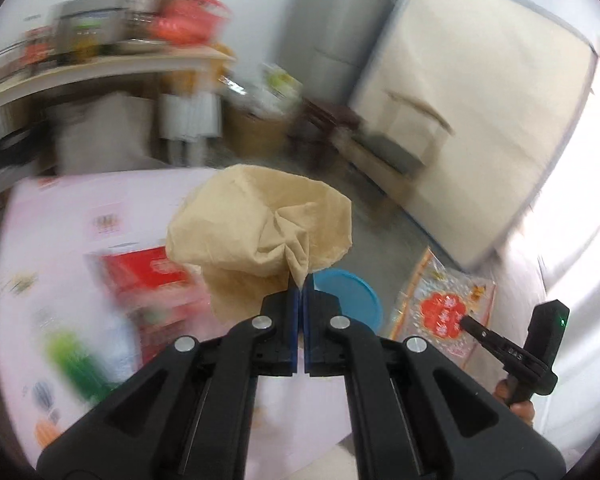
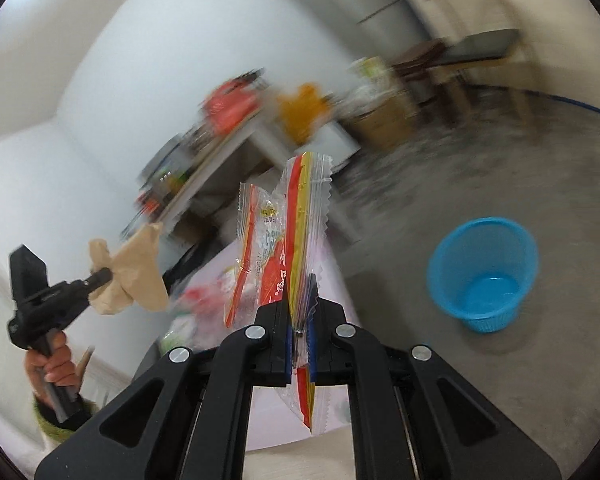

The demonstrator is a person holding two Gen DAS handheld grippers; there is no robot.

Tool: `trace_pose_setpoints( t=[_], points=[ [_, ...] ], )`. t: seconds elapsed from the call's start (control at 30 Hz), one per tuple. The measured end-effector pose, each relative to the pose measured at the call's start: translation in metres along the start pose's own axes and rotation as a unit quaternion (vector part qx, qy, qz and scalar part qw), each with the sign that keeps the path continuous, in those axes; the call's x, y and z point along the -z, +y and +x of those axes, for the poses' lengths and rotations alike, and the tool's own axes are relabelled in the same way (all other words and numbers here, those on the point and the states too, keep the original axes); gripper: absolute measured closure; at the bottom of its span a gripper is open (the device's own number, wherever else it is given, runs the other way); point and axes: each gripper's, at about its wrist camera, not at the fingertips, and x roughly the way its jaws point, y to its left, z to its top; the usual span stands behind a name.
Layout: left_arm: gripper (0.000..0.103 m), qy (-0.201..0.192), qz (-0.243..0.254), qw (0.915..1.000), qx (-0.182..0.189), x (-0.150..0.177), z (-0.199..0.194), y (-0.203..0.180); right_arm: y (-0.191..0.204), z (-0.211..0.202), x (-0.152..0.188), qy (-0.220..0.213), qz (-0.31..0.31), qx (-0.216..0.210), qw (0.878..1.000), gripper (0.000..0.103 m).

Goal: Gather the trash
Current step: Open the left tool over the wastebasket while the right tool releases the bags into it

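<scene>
My left gripper [image 1: 301, 280] is shut on a crumpled brown paper [image 1: 260, 236] and holds it in the air above the table's far edge. It also shows in the right wrist view [image 2: 104, 276], with the brown paper [image 2: 136, 276] hanging from it. My right gripper [image 2: 300, 300] is shut on a clear plastic wrapper [image 2: 296, 240] with red and yellow stripes, held upright. In the left wrist view the right gripper [image 1: 466, 322] holds the wrapper [image 1: 444, 312] at the right. A blue plastic bin [image 2: 484, 272] stands on the floor, right of the wrapper, and shows below the paper [image 1: 352, 300].
A table with a pale pink cloth [image 1: 80, 208] carries a red box [image 1: 152, 272] and a green item [image 1: 72, 356]. A cluttered shelf [image 1: 100, 68], a cardboard box [image 1: 256, 132], a grey fridge [image 1: 336, 20] and a leaning mattress [image 1: 480, 100] stand beyond. Grey floor [image 2: 480, 160] lies around the bin.
</scene>
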Motion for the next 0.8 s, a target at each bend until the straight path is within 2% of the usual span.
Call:
trace_pose_setpoints(
  t=[0.1,0.2,0.3,0.4,0.5,0.6,0.7,0.73,0.77,0.8],
  points=[
    [0.103,0.082,0.034,0.9954,0.038,-0.021,0.081,-0.047,-0.052,-0.010,-0.007,-0.018,0.043,0.059,0.997,0.097],
    [0.103,0.179,0.054,0.9809,0.053,-0.027,0.180,-0.086,-0.096,-0.008,-0.008,-0.019,0.087,0.089,0.992,0.097],
    [0.103,0.265,0.069,0.9611,0.034,-0.019,0.280,-0.114,-0.140,0.002,-0.007,-0.018,0.131,0.117,0.984,0.097],
    [0.103,0.318,0.088,0.9439,0.003,-0.002,0.353,-0.126,-0.171,0.015,-0.002,-0.014,0.162,0.136,0.977,0.097],
    [0.103,0.343,0.101,0.9337,-0.024,0.012,0.416,-0.133,-0.200,0.027,0.005,-0.002,0.196,0.147,0.970,0.097],
    [0.103,0.362,0.088,0.9272,-0.039,0.023,0.465,-0.138,-0.220,0.037,0.011,0.014,0.215,0.158,0.964,0.097],
    [0.100,0.365,0.097,0.9234,-0.067,0.030,0.499,-0.137,-0.232,0.044,0.017,0.025,0.223,0.162,0.961,0.097],
    [0.092,0.367,0.100,0.9217,-0.075,0.034,0.508,-0.139,-0.237,0.044,0.020,0.028,0.225,0.162,0.960,0.097],
    [0.075,0.370,0.099,0.9204,-0.079,0.036,0.517,-0.141,-0.241,0.048,0.020,0.031,0.228,0.162,0.960,0.097],
    [0.067,0.368,0.097,0.9209,-0.084,0.035,0.521,-0.141,-0.244,0.049,0.020,0.034,0.229,0.162,0.959,0.097]
  ],
)
